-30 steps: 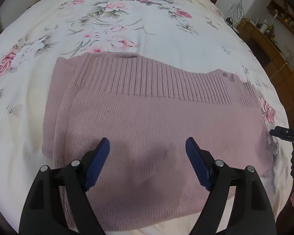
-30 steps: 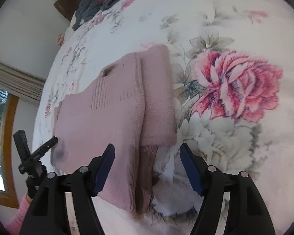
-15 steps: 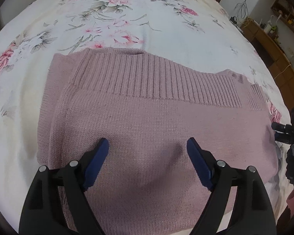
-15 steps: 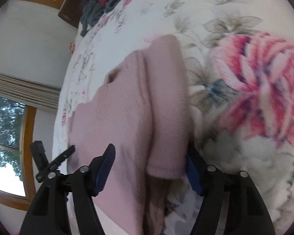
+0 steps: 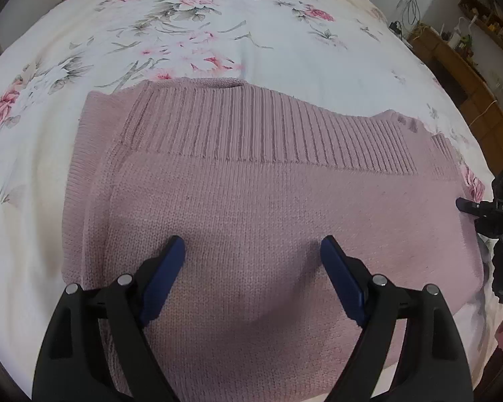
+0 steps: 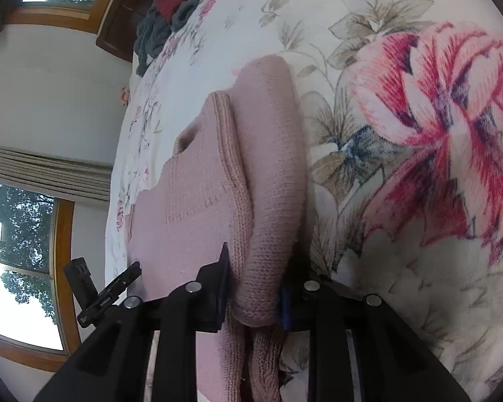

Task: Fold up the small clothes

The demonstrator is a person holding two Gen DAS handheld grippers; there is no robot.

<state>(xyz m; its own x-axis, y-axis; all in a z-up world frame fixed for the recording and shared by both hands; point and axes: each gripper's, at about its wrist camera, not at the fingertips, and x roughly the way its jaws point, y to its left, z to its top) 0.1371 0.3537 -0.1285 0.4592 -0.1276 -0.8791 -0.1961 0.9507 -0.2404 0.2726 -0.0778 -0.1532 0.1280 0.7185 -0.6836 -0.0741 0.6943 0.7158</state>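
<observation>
Floral bedding [image 5: 285,50] covers the bed under both grippers. Right below the left gripper [image 5: 251,258], whose blue-padded fingers are spread wide, lies the pink knit sweater [image 5: 268,184], flat, its ribbed band across the far side. The right gripper [image 6: 253,288] is pinching the sweater's folded sleeve edge [image 6: 268,234] between its fingers, at the garment's right side. Far beyond both grippers, near the wooden headboard [image 6: 114,30], sits a pile of grey and red clothes [image 6: 167,10]. Left of the right gripper, a window [image 6: 13,251] shows trees.
</observation>
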